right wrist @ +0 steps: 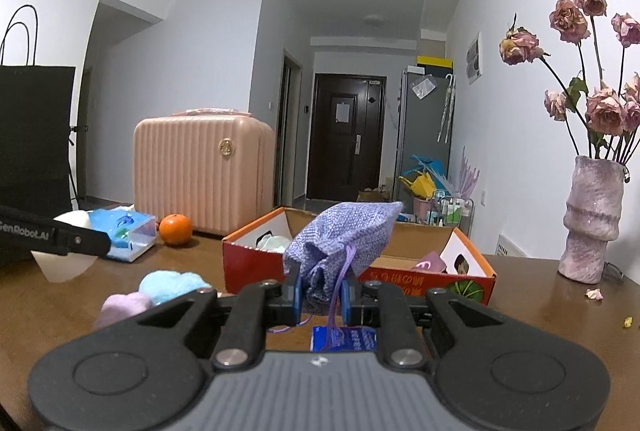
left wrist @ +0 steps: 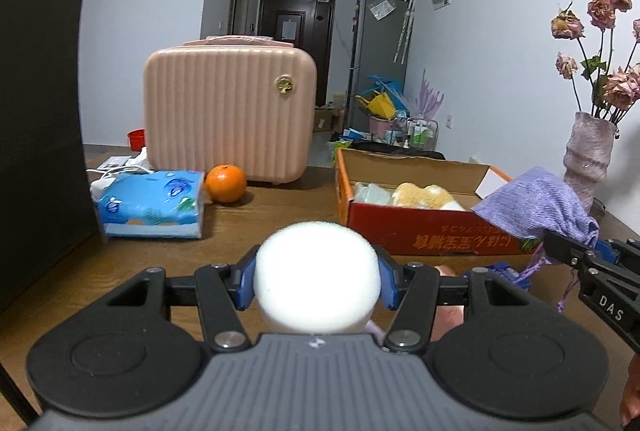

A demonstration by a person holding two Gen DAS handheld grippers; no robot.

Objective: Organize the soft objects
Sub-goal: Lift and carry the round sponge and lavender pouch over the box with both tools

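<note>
My left gripper (left wrist: 316, 281) is clamped on a white foam ball (left wrist: 316, 275), and my right gripper (right wrist: 320, 295) is pinched together on the gathered neck of a purple drawstring pouch (right wrist: 344, 235). I hold both above the worktop (left wrist: 280, 203), I think because they go into the cardboard box (right wrist: 352, 271). Only the right view shows the blue and lilac soft pieces (right wrist: 160, 291) that lie near the box.
</note>
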